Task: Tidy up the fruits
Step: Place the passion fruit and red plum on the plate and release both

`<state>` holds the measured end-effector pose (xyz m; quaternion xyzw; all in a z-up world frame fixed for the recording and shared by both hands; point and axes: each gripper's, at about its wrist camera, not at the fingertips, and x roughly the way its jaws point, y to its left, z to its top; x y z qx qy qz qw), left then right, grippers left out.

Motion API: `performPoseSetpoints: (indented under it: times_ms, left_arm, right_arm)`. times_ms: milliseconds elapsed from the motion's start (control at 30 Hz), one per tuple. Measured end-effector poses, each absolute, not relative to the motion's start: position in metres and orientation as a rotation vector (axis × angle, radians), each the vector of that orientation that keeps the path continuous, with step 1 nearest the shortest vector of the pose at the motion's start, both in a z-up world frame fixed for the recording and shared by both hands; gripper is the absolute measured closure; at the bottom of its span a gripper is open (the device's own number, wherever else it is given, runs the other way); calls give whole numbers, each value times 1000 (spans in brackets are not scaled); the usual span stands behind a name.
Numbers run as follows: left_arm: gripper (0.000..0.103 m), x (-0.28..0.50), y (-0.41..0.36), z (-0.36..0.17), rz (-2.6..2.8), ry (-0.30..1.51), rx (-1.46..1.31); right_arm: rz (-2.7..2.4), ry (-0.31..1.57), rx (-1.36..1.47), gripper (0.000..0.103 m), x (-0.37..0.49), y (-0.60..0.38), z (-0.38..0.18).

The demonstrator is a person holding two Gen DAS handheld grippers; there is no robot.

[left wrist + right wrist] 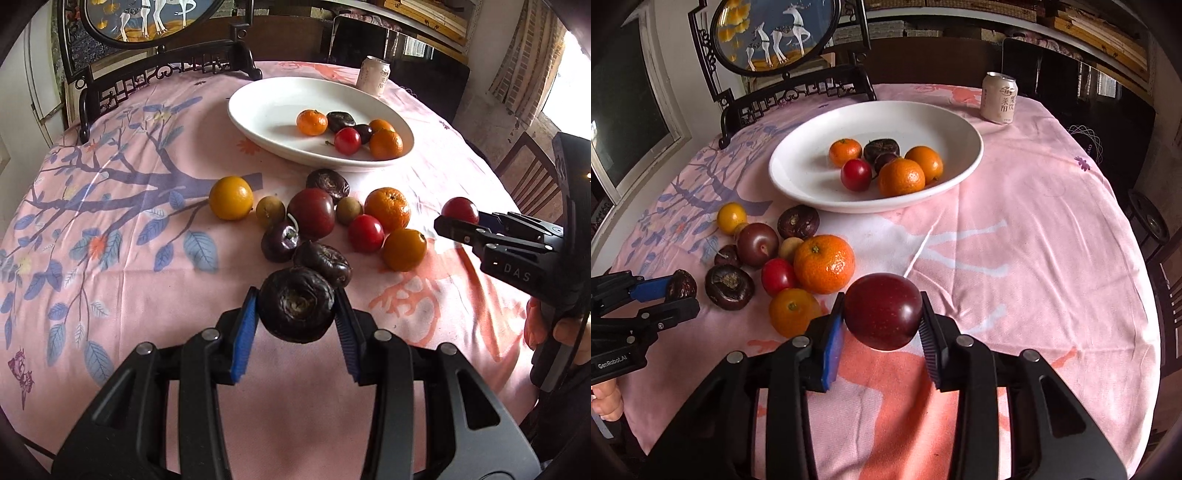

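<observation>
My left gripper (295, 312) is shut on a dark brown water chestnut (295, 308), held above the cloth near the fruit pile. It also shows in the right wrist view (679, 291). My right gripper (882, 314) is shut on a dark red plum (882, 312), held above the cloth; it appears at the right in the left wrist view (458, 218). A white oval plate (798, 166) holds several fruits: tangerines, a red fruit and dark ones. Loose fruits lie in a pile (321, 218) in front of the plate.
A drink can (999, 98) stands behind the plate at the table's far edge. A dark wooden stand with a round deer picture (775, 33) is at the back left. Pink cloth (1034, 240) covers the round table. Chairs stand at the right.
</observation>
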<state>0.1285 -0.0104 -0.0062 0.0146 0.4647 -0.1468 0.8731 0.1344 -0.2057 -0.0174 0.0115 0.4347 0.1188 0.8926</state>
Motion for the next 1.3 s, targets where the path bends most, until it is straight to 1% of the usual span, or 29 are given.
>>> performPoseSetpoints:
  times_ms: [233, 367, 500, 633, 800, 867, 933, 967, 1000, 1033, 1233, 1300]
  left_arm:
    - [62, 154, -16, 32, -318, 900, 55]
    - [62, 194, -28, 47, -275, 848, 83]
    - [62, 238, -39, 42, -238, 876, 88]
    - [62, 270, -52, 30, -226, 901, 114]
    - [61, 297, -63, 10, -219, 939, 125]
    - [60, 303, -66, 4, -219, 950, 121]
    - [47, 304, -66, 4, -212, 947, 104]
    - [37, 303, -66, 6, -206, 941, 99]
    - [36, 300, -66, 9, -205, 930, 96]
    - [36, 296, -66, 12, -210, 920, 96]
    - [36, 259, -62, 31, -201, 870, 102]
    - [31, 244, -62, 36, -207, 853, 113]
  right_arm:
    - [271, 764, 17, 65, 137, -199, 27]
    - [300, 750, -9, 65, 160, -180, 32]
    - [315, 778, -22, 65, 189, -165, 22]
    - [318, 851, -43, 65, 218, -157, 5]
    - [300, 906, -38, 65, 238, -157, -12]
    - [313, 901, -18, 64, 242, -159, -15]
    - [311, 889, -23, 61, 244, -158, -14]
    - [310, 880, -22, 57, 242, -159, -13]
    - [311, 868, -15, 53, 239, -160, -10]
    - [308, 856, -5, 48, 236, -162, -7]
    - [291, 822, 38, 47, 205, -180, 10]
    - [287, 823, 49, 47, 193, -187, 13]
